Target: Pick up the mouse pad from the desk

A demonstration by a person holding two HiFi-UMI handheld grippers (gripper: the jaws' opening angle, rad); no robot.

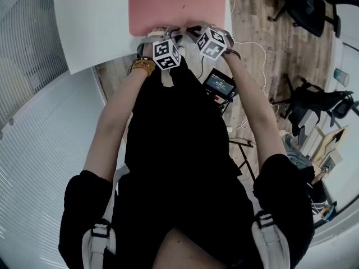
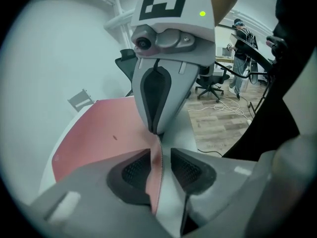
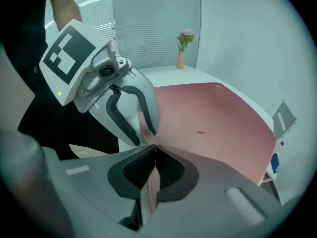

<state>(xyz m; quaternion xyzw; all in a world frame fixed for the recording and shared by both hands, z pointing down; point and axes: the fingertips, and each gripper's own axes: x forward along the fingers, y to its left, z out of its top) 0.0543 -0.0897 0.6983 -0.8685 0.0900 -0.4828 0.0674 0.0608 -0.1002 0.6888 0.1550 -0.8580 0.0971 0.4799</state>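
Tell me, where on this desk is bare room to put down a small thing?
Bare desk lies left of the mouse pad, up to the flower vase at the far corner. Right of the pad only a thin strip remains. The pad's near edge is crowded: left gripper and right gripper meet there.

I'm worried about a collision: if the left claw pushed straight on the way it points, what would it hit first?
The right claw, most likely: it stands directly ahead of the left claw, on the same raised edge of the pink mouse pad, though depth is hard to judge.
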